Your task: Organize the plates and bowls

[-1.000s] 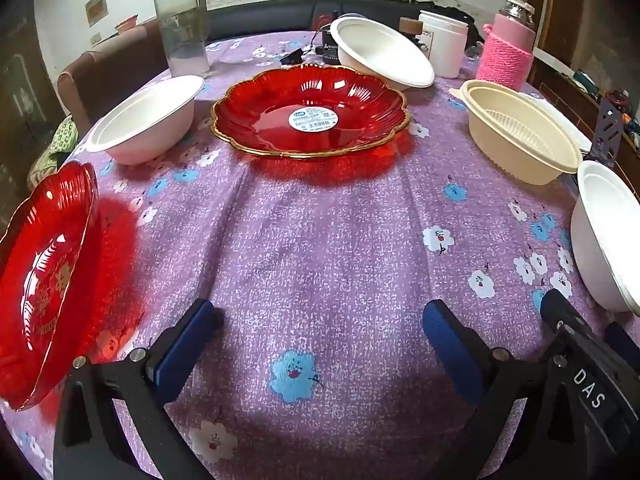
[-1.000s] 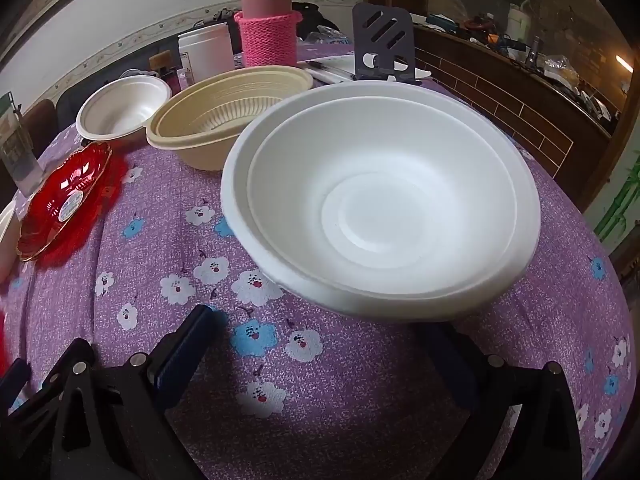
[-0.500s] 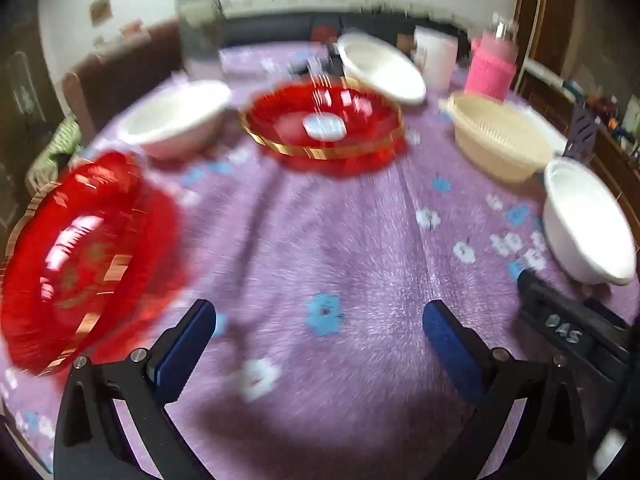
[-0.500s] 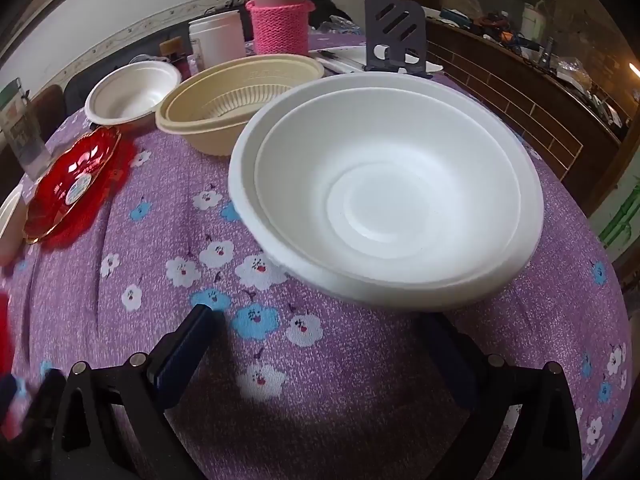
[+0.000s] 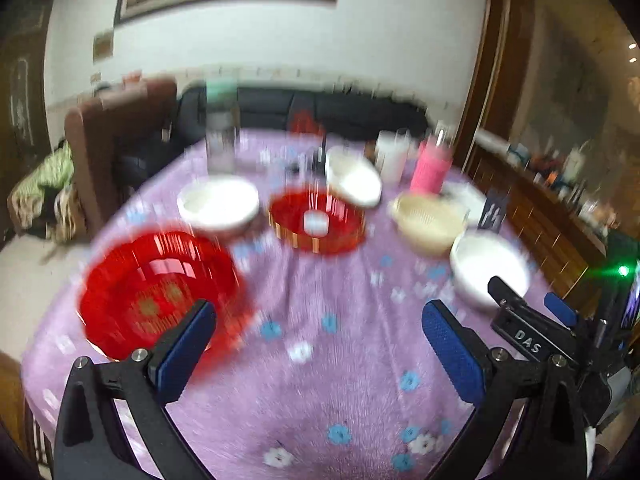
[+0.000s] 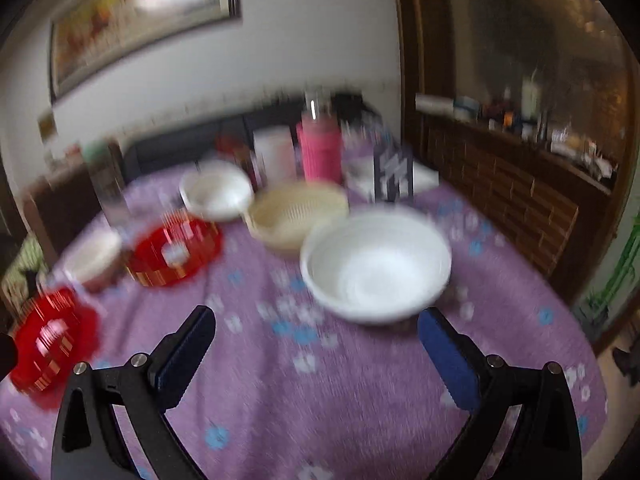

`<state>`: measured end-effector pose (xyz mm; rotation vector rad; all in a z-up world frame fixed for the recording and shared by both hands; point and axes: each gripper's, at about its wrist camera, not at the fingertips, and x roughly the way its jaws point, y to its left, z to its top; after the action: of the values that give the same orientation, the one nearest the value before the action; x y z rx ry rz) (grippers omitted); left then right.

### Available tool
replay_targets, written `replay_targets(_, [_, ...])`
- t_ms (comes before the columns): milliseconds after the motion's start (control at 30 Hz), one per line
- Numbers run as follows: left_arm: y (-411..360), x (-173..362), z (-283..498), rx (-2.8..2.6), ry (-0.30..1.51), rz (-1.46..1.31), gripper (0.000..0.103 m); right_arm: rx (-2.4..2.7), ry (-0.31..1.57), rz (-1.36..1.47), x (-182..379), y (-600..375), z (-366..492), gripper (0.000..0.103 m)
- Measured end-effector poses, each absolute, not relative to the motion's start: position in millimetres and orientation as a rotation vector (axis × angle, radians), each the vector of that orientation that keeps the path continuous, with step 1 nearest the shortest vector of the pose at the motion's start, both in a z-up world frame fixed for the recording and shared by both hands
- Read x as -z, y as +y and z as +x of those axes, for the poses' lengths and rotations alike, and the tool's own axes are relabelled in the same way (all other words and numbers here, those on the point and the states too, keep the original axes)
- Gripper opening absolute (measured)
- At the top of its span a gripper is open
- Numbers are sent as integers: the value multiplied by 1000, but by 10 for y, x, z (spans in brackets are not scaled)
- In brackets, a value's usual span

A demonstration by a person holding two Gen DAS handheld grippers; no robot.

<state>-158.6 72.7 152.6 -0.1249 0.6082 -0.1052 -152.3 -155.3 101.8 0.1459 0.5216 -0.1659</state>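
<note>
Both my grippers, left (image 5: 318, 344) and right (image 6: 316, 346), hang over the purple-clothed desk (image 5: 340, 380), jaws wide and empty (nothing gathered yet); next, I judge, lower onto the near white bowl (image 6: 376, 266), ahead of my right jaws.

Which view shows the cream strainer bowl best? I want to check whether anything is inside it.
The right wrist view: the cream strainer bowl sits near centre and its ribbed inside faces the camera, apparently with nothing in it, though motion blur hides detail. In the left wrist view it is smaller, off to the right and equally blurred.
</note>
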Motion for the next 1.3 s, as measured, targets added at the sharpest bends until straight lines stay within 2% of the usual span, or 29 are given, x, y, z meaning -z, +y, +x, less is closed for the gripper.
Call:
replay_targets(67, [913,-1880,-1722,130,497,-177,103,-4,440,248,-1296,-1564,-1518,103])
replay_targets(133, [1106,-2156,-1753,154,463,-232,103,-204,599,320,-1357,-1523,-1237,102])
replay_targets(167, [1162,-2243,-1746,152,459,-244,103,-281,653,336,-1379,-1473,-1103,98])
replay_targets(267, [1327,-2546,-1736,106,418,-244,103,-226,611,287,-1532,-1391,-987,96])
replay_targets(567, [1635,-2959,-1217,65,451,-282,103,-327,480,332,-2240,-1153,-599,97])
replay_targets(633, [1725,-2971,-1051,60,461,-288,103,-388,516,344,-2218,-1022,-411,97])
replay_targets(733, [1891,-2857,-699,22,522,-302,103,-464,627,376,-1984,-777,-122,96])
replay_targets(800, [1971,-2735,-510,23,564,-314,103,-519,719,394,-1715,-564,78,88])
replay_targets(933, [2146,-2349,-105,-12,668,-316,103,-572,865,446,-1194,-315,393,84])
replay_targets(1100, [2359,-1820,323,-44,776,-321,103,-613,971,499,-791,-91,678,83])
replay_targets(1300, [2759,-1152,869,-64,934,-494,103,-641,1118,561,-439,304,1060,71])
